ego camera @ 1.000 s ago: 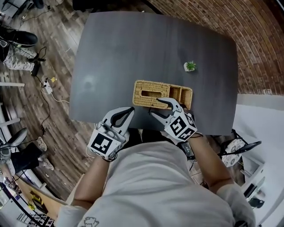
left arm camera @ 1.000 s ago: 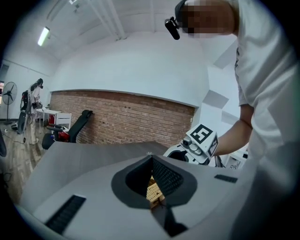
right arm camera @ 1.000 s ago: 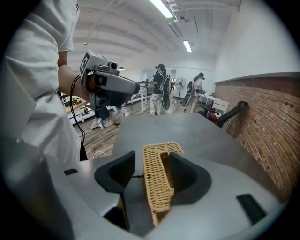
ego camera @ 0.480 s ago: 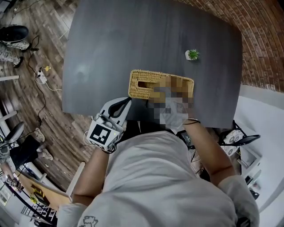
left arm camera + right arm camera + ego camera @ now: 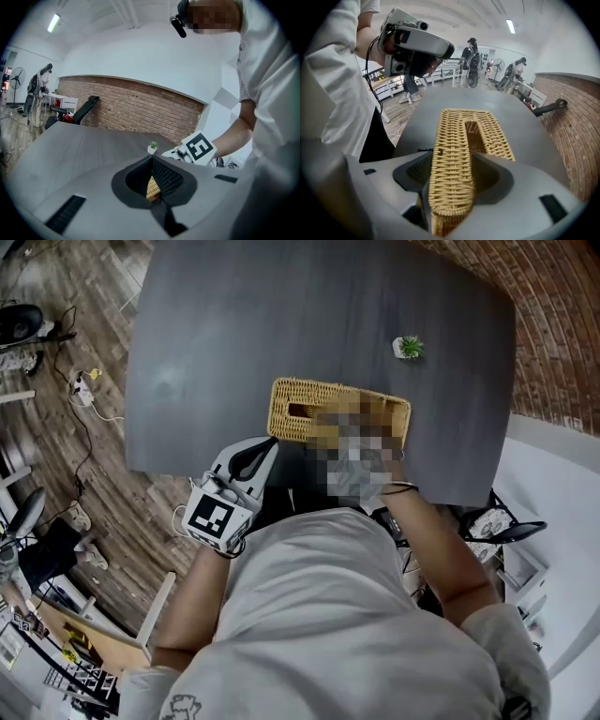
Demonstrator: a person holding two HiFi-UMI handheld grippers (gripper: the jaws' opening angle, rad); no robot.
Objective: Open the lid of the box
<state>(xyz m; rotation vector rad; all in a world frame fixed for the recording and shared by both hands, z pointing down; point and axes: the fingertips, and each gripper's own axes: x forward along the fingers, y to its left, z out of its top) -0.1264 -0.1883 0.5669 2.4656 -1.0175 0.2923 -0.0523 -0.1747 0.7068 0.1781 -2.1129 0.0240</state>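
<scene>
A woven wicker box (image 5: 295, 399) with a slotted lid lies on the dark grey table (image 5: 281, 315) near its front edge. In the right gripper view the lid's near long rim (image 5: 457, 140) runs between the jaws of my right gripper (image 5: 452, 158). Those jaws have just been opening and now stand wide on either side of the rim. In the head view a mosaic patch hides this gripper. My left gripper (image 5: 271, 442) hangs at the table's front edge, left of the box and apart from it. Its tips (image 5: 152, 158) meet with nothing between them.
A small potted plant (image 5: 407, 347) stands on the table beyond the box, to the right. Brick wall runs along the table's far right side. Wood floor with cables and a power strip (image 5: 82, 390) lies to the left. People stand far off (image 5: 469, 56).
My right gripper has come down from just in front of the box onto the box's near edge. The left gripper has sunk a little towards the table's front edge.
</scene>
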